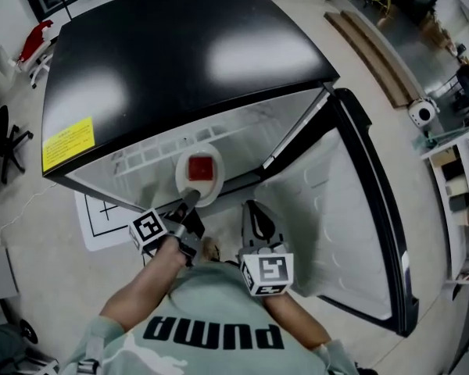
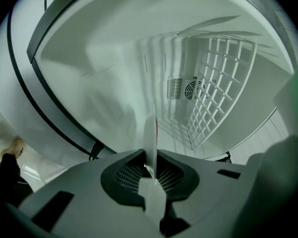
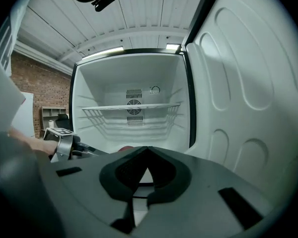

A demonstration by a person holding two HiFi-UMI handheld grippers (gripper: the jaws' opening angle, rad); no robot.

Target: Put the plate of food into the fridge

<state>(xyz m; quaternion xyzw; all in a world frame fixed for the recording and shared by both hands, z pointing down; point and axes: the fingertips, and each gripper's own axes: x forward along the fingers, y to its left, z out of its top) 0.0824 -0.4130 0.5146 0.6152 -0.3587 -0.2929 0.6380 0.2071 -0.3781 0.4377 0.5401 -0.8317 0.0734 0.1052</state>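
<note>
The left gripper point(image 1: 191, 199) had its jaws clamped on the near rim of the plate point(image 1: 189, 180), which carried red food point(image 1: 202, 167) at the open fridge point(image 1: 180, 61) mouth. The right gripper point(image 1: 254, 209), just right, had its jaws together, empty.

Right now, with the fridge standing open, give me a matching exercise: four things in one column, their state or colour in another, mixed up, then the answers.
Column one:
1. plate
2. right tongs
3. fridge door
4. sticker

Column two:
A. swung wide open
B. yellow, on the black fridge top
C. closed, nothing between them
D. pinched by its rim in the left tongs

Pairs: 1-D, 2-C, 3-A, 4-B
</note>
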